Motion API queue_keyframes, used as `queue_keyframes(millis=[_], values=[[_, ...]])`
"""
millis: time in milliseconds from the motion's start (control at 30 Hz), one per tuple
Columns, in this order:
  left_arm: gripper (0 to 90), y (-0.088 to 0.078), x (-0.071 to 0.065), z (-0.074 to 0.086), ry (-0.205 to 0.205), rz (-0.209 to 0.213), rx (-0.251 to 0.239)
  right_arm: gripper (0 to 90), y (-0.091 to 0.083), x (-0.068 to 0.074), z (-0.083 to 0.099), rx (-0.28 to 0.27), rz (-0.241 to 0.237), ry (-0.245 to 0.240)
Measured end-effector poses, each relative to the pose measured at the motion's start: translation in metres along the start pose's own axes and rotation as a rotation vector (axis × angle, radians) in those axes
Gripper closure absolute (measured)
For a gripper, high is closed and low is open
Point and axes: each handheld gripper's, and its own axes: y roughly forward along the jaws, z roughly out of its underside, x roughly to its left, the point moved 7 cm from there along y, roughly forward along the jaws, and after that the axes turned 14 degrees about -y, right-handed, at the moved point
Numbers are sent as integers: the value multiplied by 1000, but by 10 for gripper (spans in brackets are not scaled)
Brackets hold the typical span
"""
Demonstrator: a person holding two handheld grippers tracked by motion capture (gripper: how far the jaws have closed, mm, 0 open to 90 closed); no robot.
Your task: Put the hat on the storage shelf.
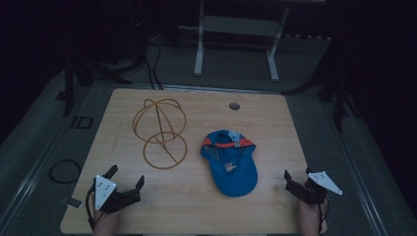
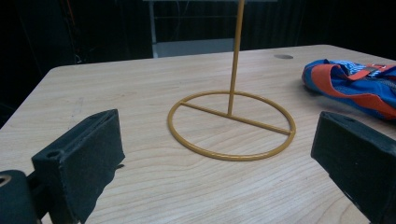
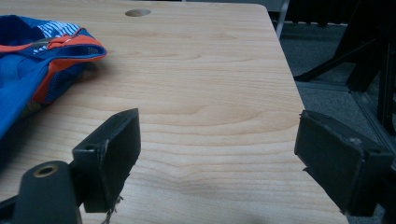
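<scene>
I hold both grippers wide and empty at the near edge: left gripper point(image 1: 127, 178), right gripper point(image 1: 298, 176). The blue-and-orange cloth cap point(image 1: 229, 161) lies mid-table, right of the yellow wire hat stand point(image 1: 161, 132). Probably nothing started; next, grasp the cap.

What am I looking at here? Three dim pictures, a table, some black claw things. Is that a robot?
No robot: a person holds a two-jaw clamp tool in each hand. The top picture looks down from above, showing the left gripper and the right gripper near the front edge of the wooden table. The other two come from cameras riding on each gripper, looking out between its black jaws. On the table stand a yellow wire stand and a blue and orange cap, lying upside down. Both grippers are open, holding nothing.
</scene>
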Motion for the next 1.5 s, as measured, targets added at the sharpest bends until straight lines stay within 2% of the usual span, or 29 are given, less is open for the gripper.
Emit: queue_keyframes(millis=[300, 333, 467, 567, 633, 767, 933, 967, 1067, 1133, 1167, 1267, 1300, 1500], values=[[27, 1, -3, 1, 11, 10, 9, 143, 1, -3, 1, 14, 15, 3], [27, 1, -4, 2, 14, 13, 13, 142, 1, -4, 0, 20, -5, 6], [27, 1, -5, 1, 13, 16, 13, 140, 0, -4, -4, 22, -26, 4], [27, 1, -6, 1, 6, 19, 10, 137, -2, -6, -10, 40, -19, -2], [27, 1, -6, 0, 11, 17, 5, 136, -4, -8, -15, 38, -30, 11], [27, 0, -7, 0, -1, 21, 9, 139, -7, -6, -31, 39, -106, 43], [27, 0, -10, 1, -19, 44, 13, 138, -6, -1, -45, 42, -135, -5], [27, 1, -10, 2, -16, 46, 27, 138, -5, 1, -52, 47, -156, -22], [49, 2, -14, 4, 5, 72, 50, 137, -3, 1, -59, 57, -151, -46], [52, 3, -17, 6, -10, 93, 72, 138, -1, 3, -64, 76, -160, -60], [52, 3, -18, 7, -17, 99, 77, 138, 2, 5, -69, 83, -192, -47], [52, 3, -20, 8, -26, 107, 98, 137, 4, 10, -78, 68, -229, -44], [52, 3, -21, 8, -41, 109, 113, 137, 5, 12, -81, 64, -237, -44], [48, 3, -23, 10, -60, 116, 154, 135, 10, 22, -93, 65, -272, -56]])
